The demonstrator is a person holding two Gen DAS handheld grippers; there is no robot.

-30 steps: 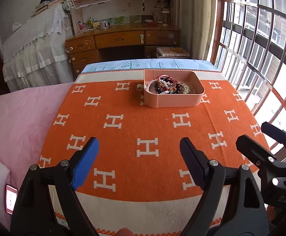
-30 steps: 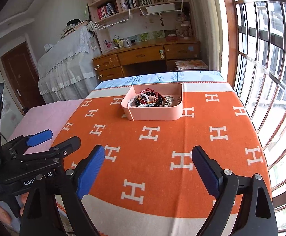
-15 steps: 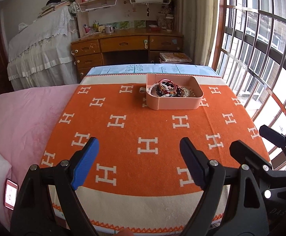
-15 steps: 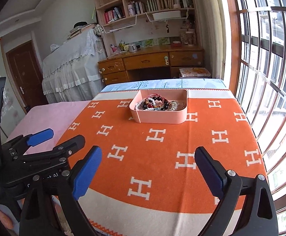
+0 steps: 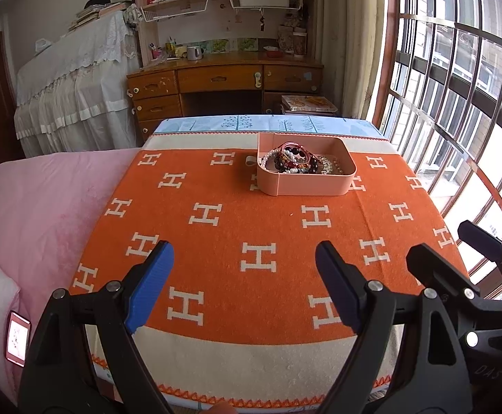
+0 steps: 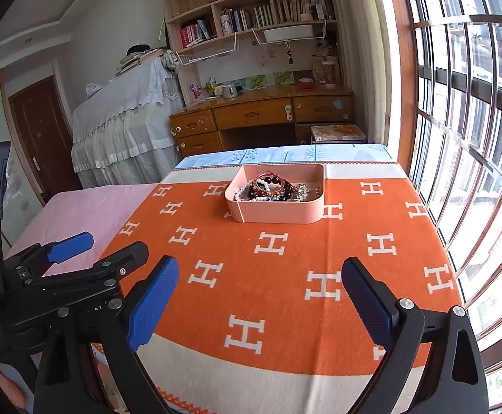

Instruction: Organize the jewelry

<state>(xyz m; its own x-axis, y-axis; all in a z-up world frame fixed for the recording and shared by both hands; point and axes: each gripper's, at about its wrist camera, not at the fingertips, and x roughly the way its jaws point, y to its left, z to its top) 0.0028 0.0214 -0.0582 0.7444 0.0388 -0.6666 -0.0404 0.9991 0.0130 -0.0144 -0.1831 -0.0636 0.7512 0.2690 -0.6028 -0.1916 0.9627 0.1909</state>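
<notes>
1. The left gripper [image 5: 244, 269] hangs above the near part of the orange blanket [image 5: 268, 227], level and aimed at the far edge of the table; its blue-padded fingers [image 5: 151, 286] are spread wide with nothing between them.
2. The right gripper [image 6: 259, 293] sits just beside it, in the same forward pose, its jaws equally wide apart and empty.
3. A pink tray [image 5: 306, 186] rests on the far part of the blanket, well apart from both tools, its long axis running left to right across the table.
4. Inside lies a tangled heap of jewelry [image 5: 296, 162]: red, black and white beaded bracelets toward the left, with paler chains to the right.
</notes>
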